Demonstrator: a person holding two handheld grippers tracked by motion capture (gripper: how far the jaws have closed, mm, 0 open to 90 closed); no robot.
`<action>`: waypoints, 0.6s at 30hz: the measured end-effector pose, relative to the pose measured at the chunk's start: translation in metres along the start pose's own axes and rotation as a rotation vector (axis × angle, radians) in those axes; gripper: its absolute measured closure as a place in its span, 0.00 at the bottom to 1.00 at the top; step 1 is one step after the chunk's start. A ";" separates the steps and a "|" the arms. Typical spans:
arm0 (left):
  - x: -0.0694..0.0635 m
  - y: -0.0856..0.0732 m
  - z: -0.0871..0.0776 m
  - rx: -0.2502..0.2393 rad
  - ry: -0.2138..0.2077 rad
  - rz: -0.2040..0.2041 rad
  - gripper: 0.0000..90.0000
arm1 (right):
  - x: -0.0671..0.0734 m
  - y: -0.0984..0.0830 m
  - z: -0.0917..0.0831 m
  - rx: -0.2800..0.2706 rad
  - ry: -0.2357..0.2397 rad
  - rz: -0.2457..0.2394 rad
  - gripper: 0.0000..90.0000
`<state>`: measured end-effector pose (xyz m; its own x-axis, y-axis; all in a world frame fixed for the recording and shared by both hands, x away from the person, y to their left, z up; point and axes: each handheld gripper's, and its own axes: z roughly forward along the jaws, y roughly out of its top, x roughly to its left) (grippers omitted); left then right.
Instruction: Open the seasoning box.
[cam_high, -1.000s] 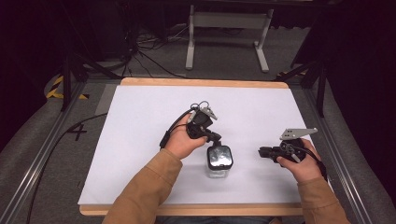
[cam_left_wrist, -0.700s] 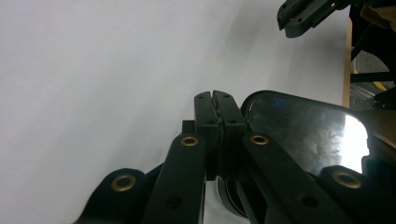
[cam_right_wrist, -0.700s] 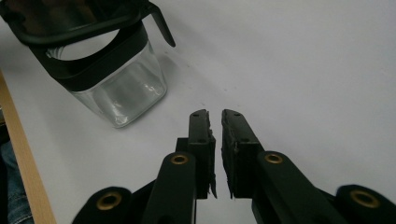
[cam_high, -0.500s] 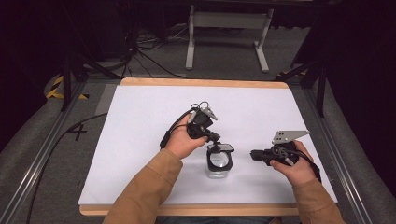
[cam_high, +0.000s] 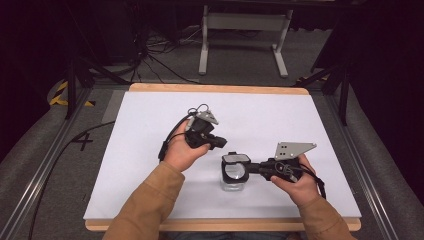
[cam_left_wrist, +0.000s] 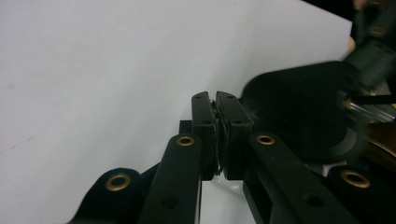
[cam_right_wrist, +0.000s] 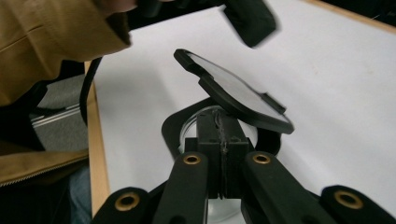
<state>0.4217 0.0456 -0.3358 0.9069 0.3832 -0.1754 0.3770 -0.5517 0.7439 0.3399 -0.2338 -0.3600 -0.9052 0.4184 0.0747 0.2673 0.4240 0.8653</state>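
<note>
A small clear jar (cam_high: 234, 182) with a black collar (cam_right_wrist: 172, 127) stands on the white table top (cam_high: 150, 165), front centre. Its flip lid (cam_high: 235, 159) (cam_right_wrist: 233, 91) is hinged open and tilts up. My right gripper (cam_high: 251, 168) (cam_right_wrist: 223, 119) reaches in from the right, jaws shut, tips at the collar's near rim under the lid. I cannot tell whether it pinches anything. My left gripper (cam_high: 223, 143) (cam_left_wrist: 217, 100) hovers just up and left of the jar, shut on nothing, with the lid's black back (cam_left_wrist: 299, 107) beside its tips.
The table has a wooden rim (cam_high: 220, 88). Behind it stands a grey metal frame (cam_high: 245, 30), with cables on the floor (cam_high: 150, 55). A tan sleeve (cam_right_wrist: 56, 37) and a black cable (cam_right_wrist: 86, 88) lie close to the right gripper's camera.
The jar's lid went from closed to flipped open. My left gripper lifted off the jar, up and left. My right gripper moved left until its tips reached the jar's collar.
</note>
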 end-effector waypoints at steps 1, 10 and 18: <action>-0.003 -0.003 -0.009 -0.012 -0.002 -0.003 0.97 | 0.000 0.000 0.000 0.000 0.000 0.000 1.00; -0.052 -0.033 -0.038 -0.039 -0.056 0.050 0.99 | -0.002 0.003 -0.001 -0.056 -0.052 0.017 1.00; -0.063 -0.021 -0.004 -0.048 -0.017 0.047 0.99 | -0.002 0.002 -0.001 -0.051 -0.049 0.035 1.00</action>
<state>0.3560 0.0357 -0.3376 0.9264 0.3453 -0.1502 0.3252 -0.5324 0.7815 0.3419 -0.2347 -0.3579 -0.8779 0.4718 0.0819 0.2801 0.3673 0.8869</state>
